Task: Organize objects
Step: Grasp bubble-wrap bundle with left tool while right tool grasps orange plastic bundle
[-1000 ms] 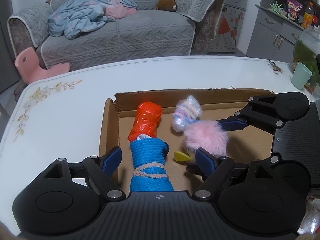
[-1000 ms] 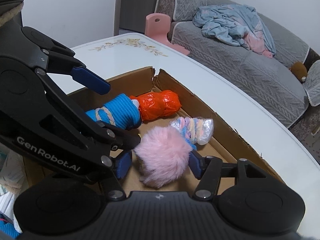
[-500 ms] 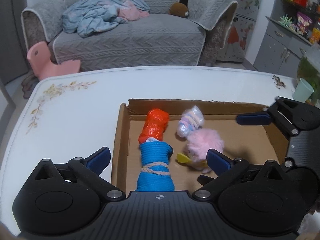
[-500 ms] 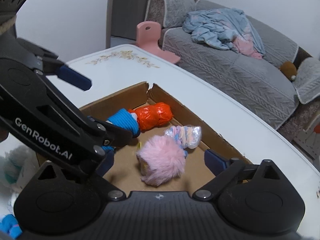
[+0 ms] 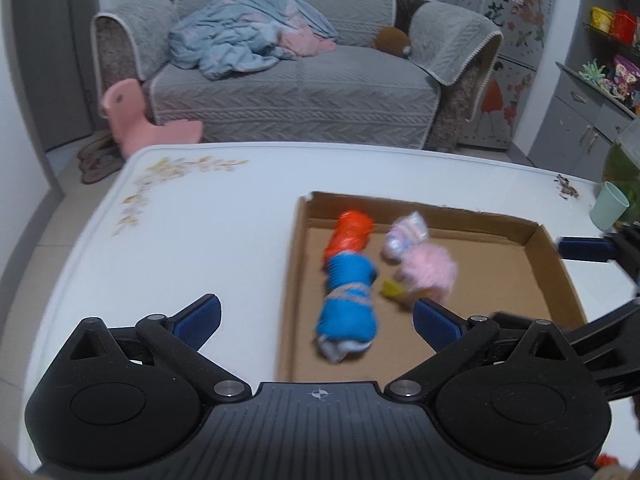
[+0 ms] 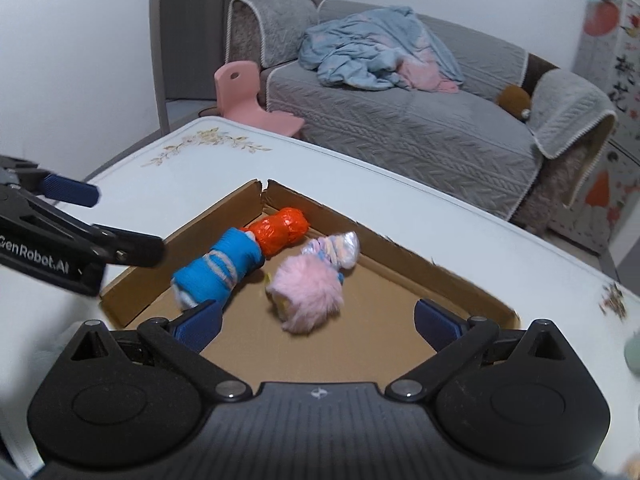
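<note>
A shallow cardboard box (image 5: pixel 552 276) (image 6: pixel 472 296) lies on the white table. In it lie a blue rope-wrapped roll (image 5: pixel 348 304) (image 6: pixel 216 268), an orange wrapped bundle (image 5: pixel 350 232) (image 6: pixel 282 230), a pastel wrapped bundle (image 5: pixel 406 234) (image 6: pixel 334 250) and a pink fluffy ball (image 5: pixel 430 272) (image 6: pixel 306 290). My left gripper (image 5: pixel 316 320) is open and empty, above the box's near left side. My right gripper (image 6: pixel 316 322) is open and empty, above the box's near edge, short of the pink ball.
A green cup (image 5: pixel 610 206) and a glass tank (image 5: pixel 624 156) stand at the table's far right. A grey sofa (image 5: pixel 296 76) with a blue blanket and a pink child's chair (image 5: pixel 132 120) are beyond the table. A cabinet (image 5: pixel 584 120) is to the right.
Both grippers have opened and pulled back and up from the box. The left has let go of the blue roll, the right of the pink ball; both lie in the box.
</note>
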A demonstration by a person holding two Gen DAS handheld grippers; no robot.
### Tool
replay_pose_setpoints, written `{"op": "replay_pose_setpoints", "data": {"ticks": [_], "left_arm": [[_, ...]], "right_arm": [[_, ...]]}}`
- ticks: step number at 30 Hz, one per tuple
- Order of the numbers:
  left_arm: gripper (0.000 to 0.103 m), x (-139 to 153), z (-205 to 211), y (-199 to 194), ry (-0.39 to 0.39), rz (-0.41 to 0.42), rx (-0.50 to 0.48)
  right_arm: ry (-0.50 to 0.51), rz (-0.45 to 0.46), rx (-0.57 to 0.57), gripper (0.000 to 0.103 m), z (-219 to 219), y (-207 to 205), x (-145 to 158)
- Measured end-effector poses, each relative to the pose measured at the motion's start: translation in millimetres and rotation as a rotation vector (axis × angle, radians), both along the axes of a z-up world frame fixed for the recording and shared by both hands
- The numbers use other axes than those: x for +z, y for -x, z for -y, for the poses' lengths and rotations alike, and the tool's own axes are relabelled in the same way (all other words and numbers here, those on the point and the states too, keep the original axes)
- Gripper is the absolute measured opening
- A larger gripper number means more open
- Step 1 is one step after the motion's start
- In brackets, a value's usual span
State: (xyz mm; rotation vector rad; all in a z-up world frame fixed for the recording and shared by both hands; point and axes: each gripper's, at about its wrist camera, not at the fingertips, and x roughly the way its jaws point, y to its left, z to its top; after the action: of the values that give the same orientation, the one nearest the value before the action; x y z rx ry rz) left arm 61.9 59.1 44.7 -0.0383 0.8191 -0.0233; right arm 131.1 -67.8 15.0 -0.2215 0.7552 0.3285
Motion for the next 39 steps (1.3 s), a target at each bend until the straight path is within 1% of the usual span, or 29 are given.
{"op": "replay_pose_setpoints", "data": {"ticks": [4, 9, 12, 15, 19, 21, 24, 26, 29, 32, 34, 37, 39], "left_arm": [[0.103, 0, -15, 28, -0.015, 0.011, 0.031], [0.103, -12, -27, 62, -0.012, -0.003, 0.085], [0.103, -19, -32, 81, -0.011, 0.003, 0.102], [0.103, -27, -33, 96, -0.034, 0.010, 0.117], [0.103, -44, -33, 113, -0.052, 0.016, 0.118], [0.103, -52, -33, 122, -0.052, 0.031, 0.123], [0.103, -61, -31, 133, -0.052, 0.051, 0.112], [0.103, -67, -27, 137, -0.066, 0.064, 0.098], [0.103, -75, -21, 141, -0.076, 0.080, 0.066], [0.103, -78, -14, 141, -0.102, 0.097, 0.037], [0.103, -80, -11, 139, -0.127, 0.103, 0.021], [0.103, -83, -11, 135, -0.147, 0.111, 0.014], [0.103, -86, -13, 132, -0.150, 0.110, 0.017]], "right_arm": [[-0.050, 0.013, -0.038, 0.102, 14, 30, 9], [-0.115, 0.016, -0.096, 0.102, 28, 63, 10], [-0.118, 0.039, -0.121, 0.102, 34, 85, 6], [-0.106, 0.058, -0.166, 0.102, 45, 107, -6], [-0.121, 0.073, -0.249, 0.102, 65, 141, -31], [-0.123, 0.118, -0.289, 0.102, 73, 161, -43], [-0.088, 0.184, -0.354, 0.102, 79, 189, -65], [-0.061, 0.216, -0.382, 0.102, 79, 197, -80], [-0.075, 0.241, -0.401, 0.102, 82, 199, -92], [-0.076, 0.218, -0.390, 0.102, 81, 194, -97], [-0.073, 0.206, -0.377, 0.098, 78, 191, -100], [-0.076, 0.206, -0.361, 0.096, 75, 194, -102], [-0.076, 0.197, -0.355, 0.087, 76, 196, -103]]}}
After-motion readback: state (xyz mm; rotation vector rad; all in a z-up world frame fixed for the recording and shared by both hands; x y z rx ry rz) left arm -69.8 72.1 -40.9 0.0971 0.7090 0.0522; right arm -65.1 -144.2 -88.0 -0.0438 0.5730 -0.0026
